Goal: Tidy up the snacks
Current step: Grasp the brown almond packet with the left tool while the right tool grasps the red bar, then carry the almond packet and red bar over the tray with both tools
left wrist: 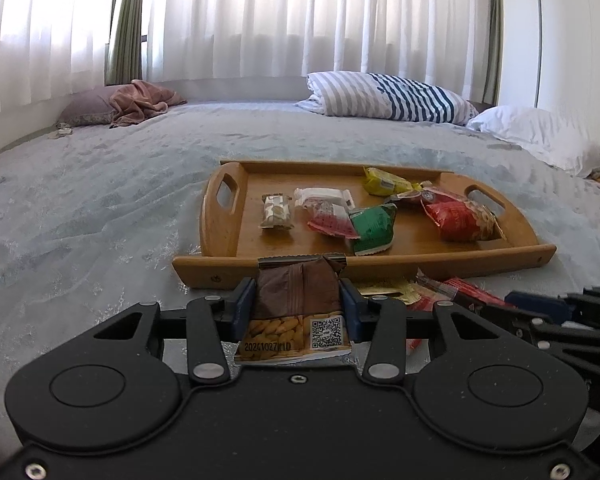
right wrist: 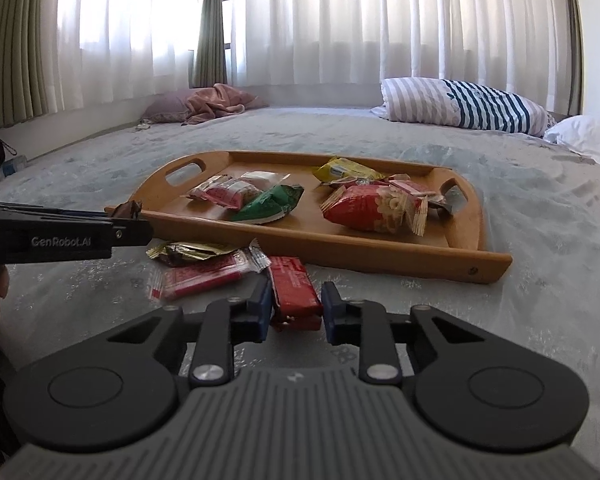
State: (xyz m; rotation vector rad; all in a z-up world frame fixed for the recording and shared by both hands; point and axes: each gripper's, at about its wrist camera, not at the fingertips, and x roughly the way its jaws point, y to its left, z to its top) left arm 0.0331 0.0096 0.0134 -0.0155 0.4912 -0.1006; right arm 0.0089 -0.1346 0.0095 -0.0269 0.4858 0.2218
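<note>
A wooden tray lies on the bed with several snack packets in it, among them a green one and a red one. My left gripper is shut on a brown almond snack packet, held just before the tray's near rim. My right gripper has its jaws on both sides of a red snack bar lying on the bed. A pink-red packet and a gold-brown packet lie beside it.
The grey bedspread spreads around the tray. A striped pillow and a white pillow lie at the back right. A pink cloth on a cushion lies at the back left. Curtains hang behind.
</note>
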